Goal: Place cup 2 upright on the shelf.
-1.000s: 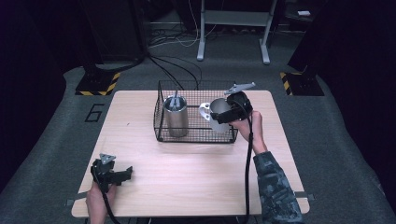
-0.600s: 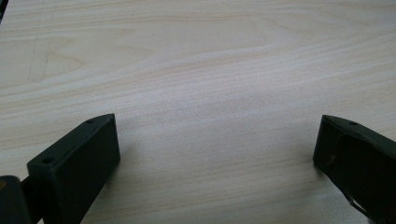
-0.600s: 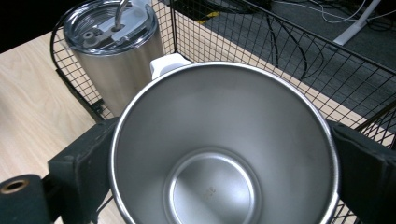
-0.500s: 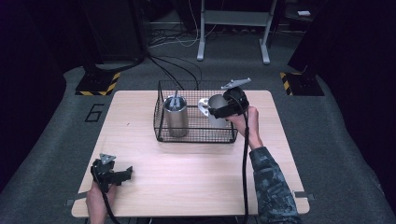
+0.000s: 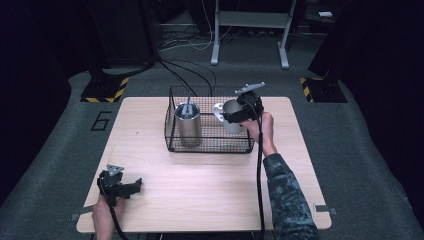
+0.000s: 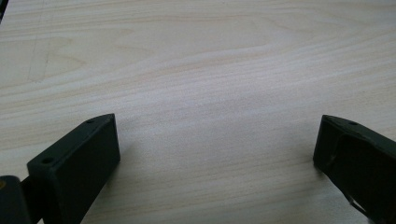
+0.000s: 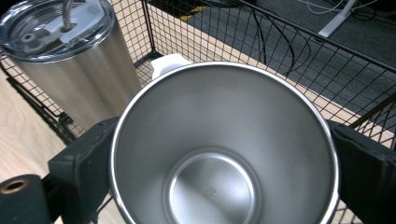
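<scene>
The right gripper (image 5: 235, 116) pinches an open stainless steel cup (image 7: 223, 149) above the right half of the black wire basket (image 5: 209, 148), right of the lidded steel tumbler (image 5: 188, 124) and apparently over a white piece (image 7: 168, 64). Lower vertically, clear of the rim, before releasing. The left gripper (image 5: 131, 187), jaws spread, rests well in front of the basket. Embossed marks on the cup floor are illegible.

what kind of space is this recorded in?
Likely a lab or recording studio: a lone wooden table on grey carpet, hazard-striped stand bases, loose floor cables, dark surrounds. Not a kitchen, despite the steel cup.
</scene>
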Demonstrator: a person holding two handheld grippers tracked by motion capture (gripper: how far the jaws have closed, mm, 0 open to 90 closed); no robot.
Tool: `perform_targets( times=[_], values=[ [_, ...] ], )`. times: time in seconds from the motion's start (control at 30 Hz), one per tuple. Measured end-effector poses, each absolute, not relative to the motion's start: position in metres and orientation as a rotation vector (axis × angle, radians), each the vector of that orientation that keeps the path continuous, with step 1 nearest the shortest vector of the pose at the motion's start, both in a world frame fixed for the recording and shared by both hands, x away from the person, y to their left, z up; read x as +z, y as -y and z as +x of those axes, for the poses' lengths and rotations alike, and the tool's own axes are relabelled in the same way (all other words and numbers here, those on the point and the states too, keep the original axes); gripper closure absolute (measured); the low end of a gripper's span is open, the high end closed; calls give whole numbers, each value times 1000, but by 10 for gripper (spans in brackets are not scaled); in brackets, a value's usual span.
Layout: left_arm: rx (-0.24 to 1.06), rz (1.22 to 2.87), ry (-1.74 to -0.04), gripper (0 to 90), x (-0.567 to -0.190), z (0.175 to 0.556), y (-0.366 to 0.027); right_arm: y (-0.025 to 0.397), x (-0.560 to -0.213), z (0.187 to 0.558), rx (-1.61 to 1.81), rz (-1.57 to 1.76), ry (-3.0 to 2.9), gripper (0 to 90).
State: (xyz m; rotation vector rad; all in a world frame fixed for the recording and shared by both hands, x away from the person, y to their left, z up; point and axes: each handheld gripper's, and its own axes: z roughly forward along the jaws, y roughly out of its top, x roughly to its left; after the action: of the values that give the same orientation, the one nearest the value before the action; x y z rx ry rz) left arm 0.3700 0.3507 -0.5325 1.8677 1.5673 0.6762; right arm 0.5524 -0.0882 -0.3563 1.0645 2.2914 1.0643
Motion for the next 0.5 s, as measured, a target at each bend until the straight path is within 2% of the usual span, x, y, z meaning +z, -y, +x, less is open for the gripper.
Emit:
perform_targets(
  times=[0.5],
  values=[
    [674,1870,-1568,5,-532,370,-351,72,-379,570,1031,1135,-2319,57]
  ],
)
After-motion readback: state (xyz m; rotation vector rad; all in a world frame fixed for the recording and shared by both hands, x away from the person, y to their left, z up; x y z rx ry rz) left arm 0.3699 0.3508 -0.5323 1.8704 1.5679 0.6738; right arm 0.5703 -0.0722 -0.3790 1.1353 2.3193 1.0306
